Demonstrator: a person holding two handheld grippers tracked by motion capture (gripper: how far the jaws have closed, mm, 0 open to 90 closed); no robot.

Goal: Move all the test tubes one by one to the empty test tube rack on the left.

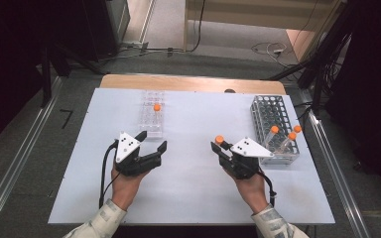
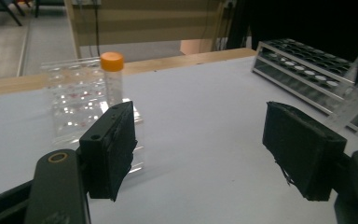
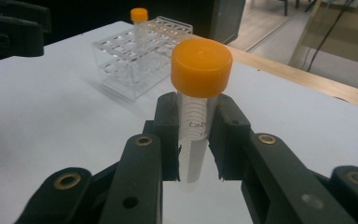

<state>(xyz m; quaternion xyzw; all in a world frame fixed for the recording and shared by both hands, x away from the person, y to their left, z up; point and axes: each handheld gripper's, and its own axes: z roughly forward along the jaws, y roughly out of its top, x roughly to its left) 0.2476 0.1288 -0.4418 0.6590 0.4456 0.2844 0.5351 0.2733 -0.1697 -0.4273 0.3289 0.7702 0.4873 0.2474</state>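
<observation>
The right gripper [image 3: 198, 140] is clamped on an upright orange-capped tube [image 3: 196, 116], with the clear rack [image 3: 135, 60] beyond its jaws and the metal rack [image 1: 273, 124] just beside it, while the left gripper [image 1: 151, 140] holds its jaws apart, empty, near the clear rack.

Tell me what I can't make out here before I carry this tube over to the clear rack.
- Held tube: its lower end sits behind the right gripper jaws in the right gripper view, and its printed lettering is partly covered.
- Clear rack: its near corner is behind a jaw of the open left gripper.
- Grey rack: the high view is too small to count its empty holes.
</observation>
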